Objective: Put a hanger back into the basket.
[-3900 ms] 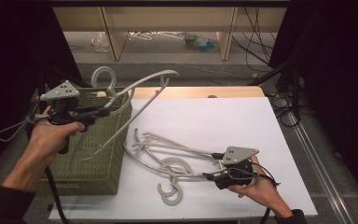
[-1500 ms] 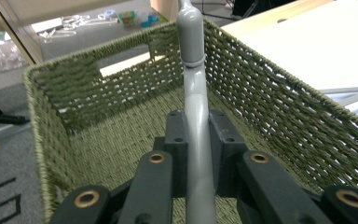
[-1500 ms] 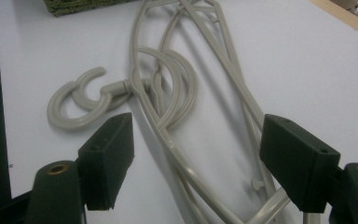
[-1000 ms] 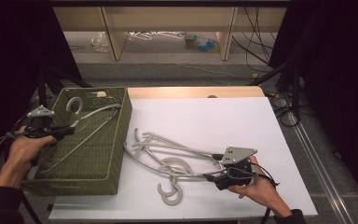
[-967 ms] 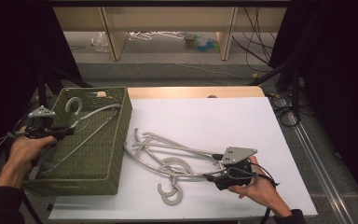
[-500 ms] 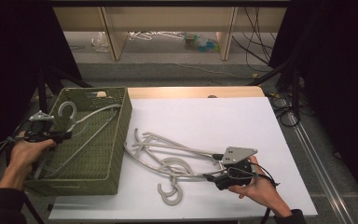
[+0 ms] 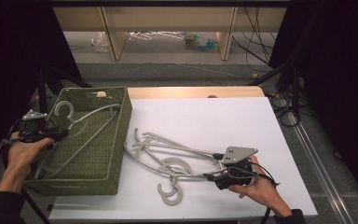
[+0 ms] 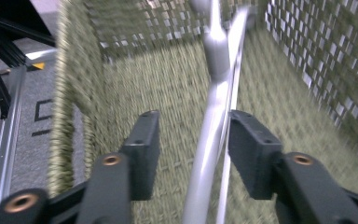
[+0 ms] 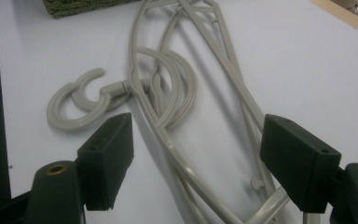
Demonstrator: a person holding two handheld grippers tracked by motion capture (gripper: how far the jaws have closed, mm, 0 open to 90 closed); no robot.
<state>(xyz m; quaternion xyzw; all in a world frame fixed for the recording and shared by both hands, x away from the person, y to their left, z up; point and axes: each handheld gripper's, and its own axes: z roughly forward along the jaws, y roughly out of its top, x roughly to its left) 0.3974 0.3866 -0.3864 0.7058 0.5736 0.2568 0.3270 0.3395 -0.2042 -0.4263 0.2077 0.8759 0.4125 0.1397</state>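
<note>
Left tool [image 7: 59, 134] of mine is at the left rim of the green basket [image 7: 116, 140], and its jaws have just been opening. In the left gripper view the two black pads [image 8: 142, 154] stand apart, and the grey bar of a hanger [image 8: 212, 130] runs between them without being pressed by either one, so this tool is open. This hanger [image 7: 81, 128] lies inside the basket, with its hook up near the far left corner and its long arms leaning across the basket toward the right wall. My left hand [image 7: 21, 154] is outside the basket, just beside its left side.

My right tool [image 7: 214, 176] rests low on the white surface [image 7: 223, 116], at the near right part. Its jaws are wide open. In the right gripper view the arms of the pile of hangers [image 9: 182, 93] pass between the pads, but the pads do not touch them. This pile [image 7: 168, 158] lies flat on the surface, just beside the right wall of the basket, with two hooks [image 7: 170, 193] pointing to the near edge. My right hand [image 7: 258, 189] holds the tool from behind.
</note>
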